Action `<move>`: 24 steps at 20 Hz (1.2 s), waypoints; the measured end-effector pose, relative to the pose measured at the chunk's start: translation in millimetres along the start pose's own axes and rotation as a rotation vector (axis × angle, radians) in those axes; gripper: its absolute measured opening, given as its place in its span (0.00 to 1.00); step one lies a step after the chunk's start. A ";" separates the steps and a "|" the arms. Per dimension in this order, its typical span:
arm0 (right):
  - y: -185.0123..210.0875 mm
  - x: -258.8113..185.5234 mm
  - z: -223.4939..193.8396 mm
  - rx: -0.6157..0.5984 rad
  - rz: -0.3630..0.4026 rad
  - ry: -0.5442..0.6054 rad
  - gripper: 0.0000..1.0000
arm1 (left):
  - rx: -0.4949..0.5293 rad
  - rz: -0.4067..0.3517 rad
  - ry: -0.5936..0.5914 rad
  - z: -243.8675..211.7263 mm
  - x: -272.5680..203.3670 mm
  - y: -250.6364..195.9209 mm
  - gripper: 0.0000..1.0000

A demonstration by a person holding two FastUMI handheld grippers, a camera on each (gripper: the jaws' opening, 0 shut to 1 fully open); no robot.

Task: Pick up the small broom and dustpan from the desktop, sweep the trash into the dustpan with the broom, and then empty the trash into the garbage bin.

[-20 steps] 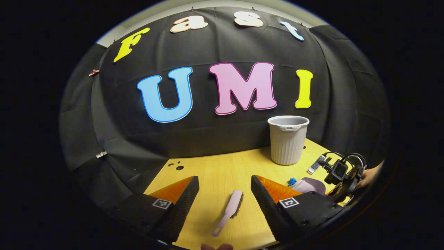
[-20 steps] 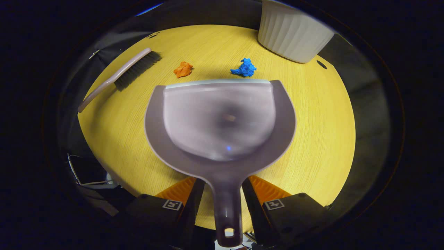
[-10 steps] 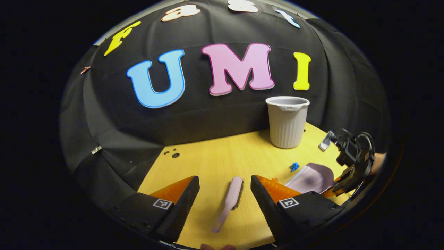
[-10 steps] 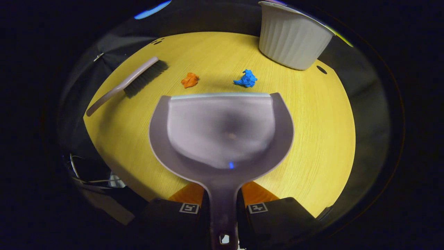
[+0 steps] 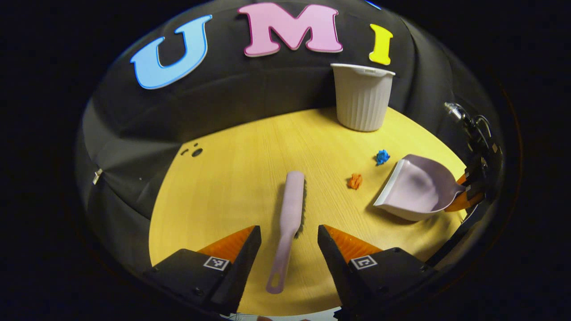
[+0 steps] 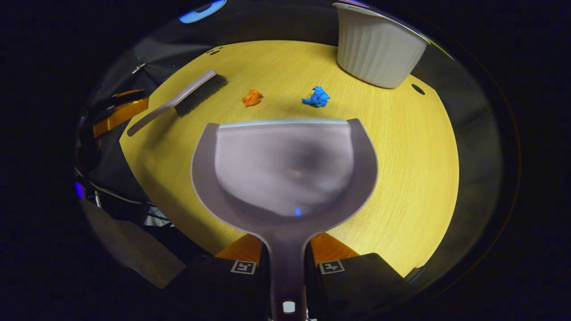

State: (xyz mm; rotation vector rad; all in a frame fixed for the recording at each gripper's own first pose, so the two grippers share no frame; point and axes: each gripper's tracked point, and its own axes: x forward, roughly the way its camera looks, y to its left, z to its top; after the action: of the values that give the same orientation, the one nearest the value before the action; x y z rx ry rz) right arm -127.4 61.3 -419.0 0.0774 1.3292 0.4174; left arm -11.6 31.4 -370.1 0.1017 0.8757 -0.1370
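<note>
1. Two tools are ours on the yellow desktop (image 5: 232, 178), with the ribbed garbage bin (image 5: 361, 100) at its far edge.
2. We clamp the dustpan (image 6: 285, 165) by its handle in our right gripper (image 6: 286, 263).
3. We hold our left gripper (image 5: 285, 249) wide open, astride the broom (image 5: 290, 218) lying flat.
4. Orange trash (image 6: 252, 97) and blue trash (image 6: 317, 96) lie just beyond the pan's front edge.

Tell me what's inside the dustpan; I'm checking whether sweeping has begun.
The dustpan pan looks bare; the orange scrap and blue scrap lie on the table beyond its lip. The table under the pan is hidden.
</note>
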 end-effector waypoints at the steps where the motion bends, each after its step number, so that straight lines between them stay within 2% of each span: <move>1: -1.4 -0.1 -0.7 0.004 0.001 0.002 0.36 | 0.006 -0.011 0.033 -8.7 8.7 -0.4 0.82; 7: -7.3 -2.5 -2.7 0.016 0.000 0.004 0.36 | -0.026 -0.056 0.188 -40.1 46.1 4.3 0.78; 9: -8.1 -2.7 -3.7 0.018 0.001 0.006 0.36 | -0.036 -0.062 0.208 -41.2 56.9 4.4 0.78; 10: -8.0 -3.3 -4.2 0.020 0.003 0.008 0.39 | -0.037 -0.070 0.215 -41.0 60.6 2.5 0.77; 11: -9.2 -3.5 -4.2 0.023 0.002 0.009 0.36 | -0.033 -0.078 0.225 -42.5 64.6 0.4 0.76; 14: -12.3 -4.8 -3.9 0.027 0.002 0.015 0.36 | -0.034 -0.112 0.249 -45.0 72.9 -9.5 0.72; 16: -17.3 -6.7 -5.0 0.013 -0.003 0.020 0.33 | -0.028 -0.105 0.255 -43.8 78.9 -10.5 0.62; 17: -19.2 -7.4 -4.8 0.004 -0.004 0.021 0.36 | -0.023 -0.097 0.258 -42.1 82.7 -10.3 0.51; 20: -26.2 -15.1 -2.7 -0.025 0.002 0.021 0.36 | -0.011 -0.081 0.252 -35.5 87.9 -8.8 0.32; 22: -31.7 -18.7 2.1 -0.072 -0.001 0.026 0.36 | 0.031 -0.048 0.241 -26.3 89.0 -5.3 0.29; 24: -35.7 -18.0 5.9 -0.122 0.007 0.045 0.36 | 0.051 -0.054 0.202 -6.3 89.3 -13.7 0.27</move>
State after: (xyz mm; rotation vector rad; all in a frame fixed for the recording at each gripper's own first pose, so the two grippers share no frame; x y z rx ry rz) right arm -116.0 23.3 -411.2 -0.0287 1.3447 0.5079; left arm 37.9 11.8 -443.3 0.1415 1.0773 -0.2020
